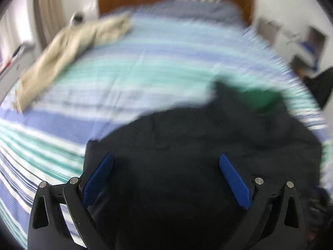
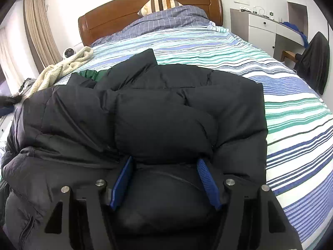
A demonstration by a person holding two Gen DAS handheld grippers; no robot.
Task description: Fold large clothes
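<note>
i am partway through folding the black puffer jacket, which lies bunched on the near end of the bed, a sliver of green lining showing at its far left corner. my right tongs stand moderately open with a fat roll of the jacket's padding bulging between the blue pads, pressed against it on both sides, so i judge them to be gripping or about to grip that fold rather than fully closed. my left tongs are spread wide over the jacket's dark cloth and hold nothing; that view is smeared with motion, so i cannot tell whether the pads touch the fabric. the next move, as i judge it, calls for the left tongs to settle and catch an edge, then both to carry the bulk over evenly, since puffy fill springs back. counted: one black jacket, one cream fleece garment at the bed's left edge, one striped cushion by the headboard, two tongs.
</note>
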